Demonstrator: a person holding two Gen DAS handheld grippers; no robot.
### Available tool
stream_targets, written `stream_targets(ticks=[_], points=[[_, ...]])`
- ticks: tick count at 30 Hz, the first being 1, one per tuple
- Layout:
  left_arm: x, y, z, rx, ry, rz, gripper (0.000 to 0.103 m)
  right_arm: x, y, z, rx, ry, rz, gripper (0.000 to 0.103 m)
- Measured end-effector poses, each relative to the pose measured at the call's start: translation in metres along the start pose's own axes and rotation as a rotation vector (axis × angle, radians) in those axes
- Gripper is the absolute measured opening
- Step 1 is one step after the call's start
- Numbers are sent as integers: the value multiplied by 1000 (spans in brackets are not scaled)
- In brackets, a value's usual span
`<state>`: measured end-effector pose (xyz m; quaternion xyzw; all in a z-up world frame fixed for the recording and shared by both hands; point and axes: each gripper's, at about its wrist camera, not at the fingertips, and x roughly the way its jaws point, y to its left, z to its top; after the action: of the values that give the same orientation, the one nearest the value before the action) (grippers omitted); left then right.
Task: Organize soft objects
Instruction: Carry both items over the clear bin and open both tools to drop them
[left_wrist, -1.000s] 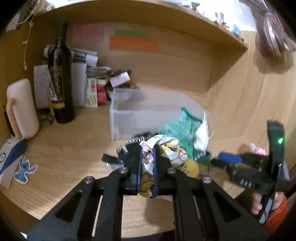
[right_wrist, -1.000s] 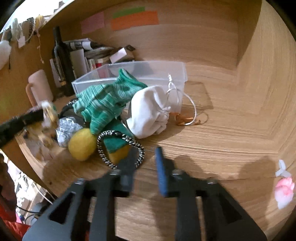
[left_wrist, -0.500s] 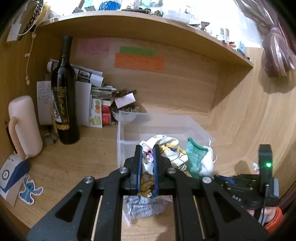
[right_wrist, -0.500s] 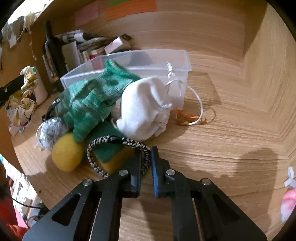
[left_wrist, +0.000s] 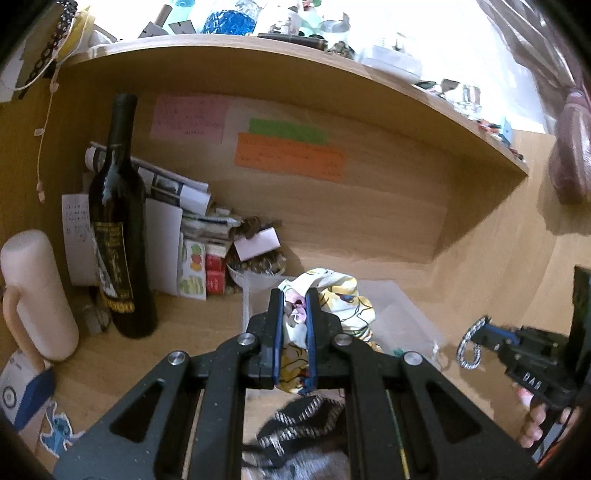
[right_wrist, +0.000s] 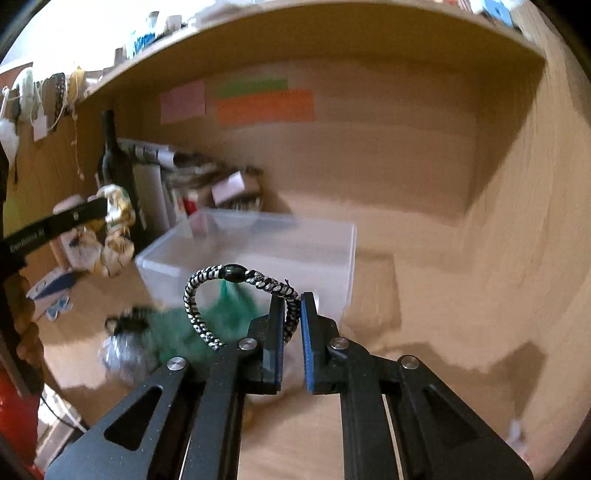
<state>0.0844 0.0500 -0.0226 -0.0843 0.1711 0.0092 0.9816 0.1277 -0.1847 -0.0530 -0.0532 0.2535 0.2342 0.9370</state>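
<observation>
left gripper (left_wrist: 294, 306) is raised off the desk (left_wrist: 110, 354), pointing toward the back of the alcove, jaws clamped on a bunched printed cloth (left_wrist: 332, 299), white w/ yellow cartoon print. cloth hangs limp from the pads, long axis roughly vertical, bulk spilling to the right over the near-left corner of the clear plastic bin (left_wrist: 399, 314). right gripper (right_wrist: 293, 306) is also lifted, level-ish, aimed at the bin's front wall; jaws nearly together, pinching a black & white braided hair tie (right_wrist: 207, 295). the tie's loop stands upright, arcing up and to the left of the fingers, black bead at top. below it on the desk, blurred: a green knit piece (right_wrist: 221, 317) and a silvery bundle (right_wrist: 122, 354). wine bottle (left_wrist: 118, 229) stands upright left of the bin.
</observation>
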Motion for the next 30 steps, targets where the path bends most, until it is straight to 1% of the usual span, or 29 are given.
stream_targets(ticks=[5, 8, 10, 12, 16, 20, 22, 26, 28, 30], points=[[22, 6, 17, -4, 13, 4, 10, 19, -1, 33, -17, -37, -7, 8], [37, 8, 22, 16, 32, 24, 10, 37, -4, 46, -14, -19, -7, 8], [50, 9, 23, 22, 66, 20, 10, 51, -4, 52, -20, 4, -15, 8], [64, 10, 22, 22, 114, 16, 10, 64, -6, 55, -19, 33, -4, 8], [94, 12, 17, 27, 216, 11, 10, 93, -9, 53, -13, 99, 3, 8], [116, 10, 8, 30, 298, 3, 10, 113, -11, 45, -13, 168, 18, 8], [123, 8, 4, 41, 324, -2, 10, 121, -8, 41, -33, 196, 14, 8], [133, 5, -2, 55, 369, -17, 11, 127, 1, 36, -87, 240, 35, 8], [135, 3, -5, 52, 391, -28, 16, 129, 5, 36, -116, 254, 37, 8], [135, 2, -6, 49, 400, -36, 18, 129, 9, 35, -150, 263, 31, 9]])
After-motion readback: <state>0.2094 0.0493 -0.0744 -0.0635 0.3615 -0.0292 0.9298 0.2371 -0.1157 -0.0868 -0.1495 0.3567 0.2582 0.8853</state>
